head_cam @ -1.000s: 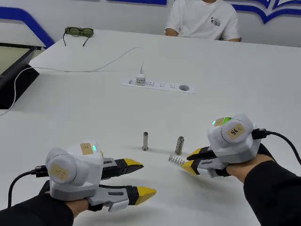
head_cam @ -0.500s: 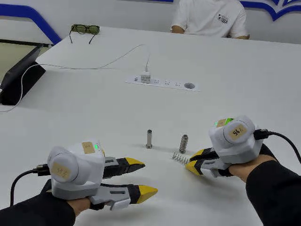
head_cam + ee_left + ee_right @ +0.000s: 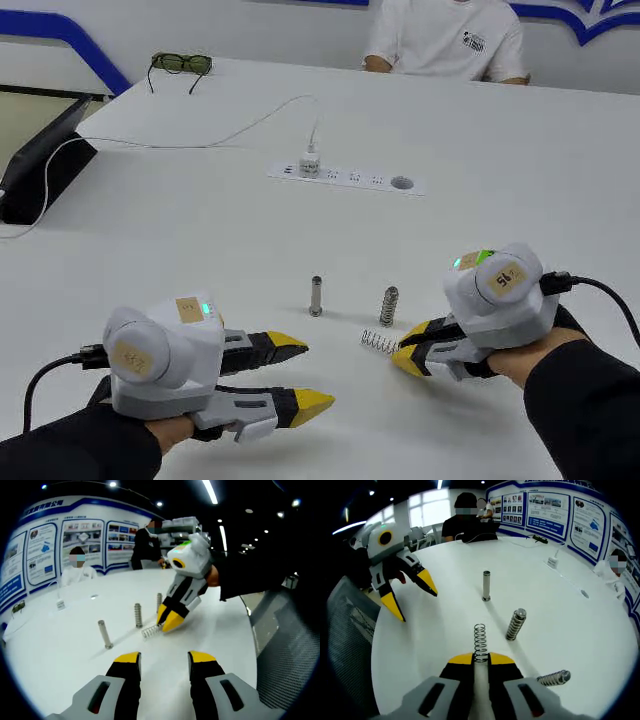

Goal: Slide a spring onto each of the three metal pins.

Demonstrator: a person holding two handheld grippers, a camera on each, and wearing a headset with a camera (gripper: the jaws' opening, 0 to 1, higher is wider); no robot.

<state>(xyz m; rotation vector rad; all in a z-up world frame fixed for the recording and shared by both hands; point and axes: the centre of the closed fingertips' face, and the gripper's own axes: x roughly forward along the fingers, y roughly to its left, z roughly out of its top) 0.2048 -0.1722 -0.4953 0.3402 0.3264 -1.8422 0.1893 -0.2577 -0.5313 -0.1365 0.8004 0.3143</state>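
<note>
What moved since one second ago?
Nothing really moved, only the head camera shifted. The right gripper still pinches the loose spring, the left gripper stays open, and the bare pin still stands empty.

Big white table [image 3: 500, 130], power strip [image 3: 345, 178] mid-top w/ white cable [image 3: 150, 146] running L off it; dark glasses [image 3: 181, 63] at far L corner. Person in white tee [image 3: 445, 35] sits at far edge. White wall [image 3: 250, 20] behind, blue stripe [image 3: 60, 28]. Dark panel [image 3: 40, 160] off table's L edge. Posters [image 3: 85, 537] on wall, ceiling strip lights [image 3: 210, 490] & spots, bright window [image 3: 422, 505], grey mesh chair [image 3: 285, 645] nr table.
</note>
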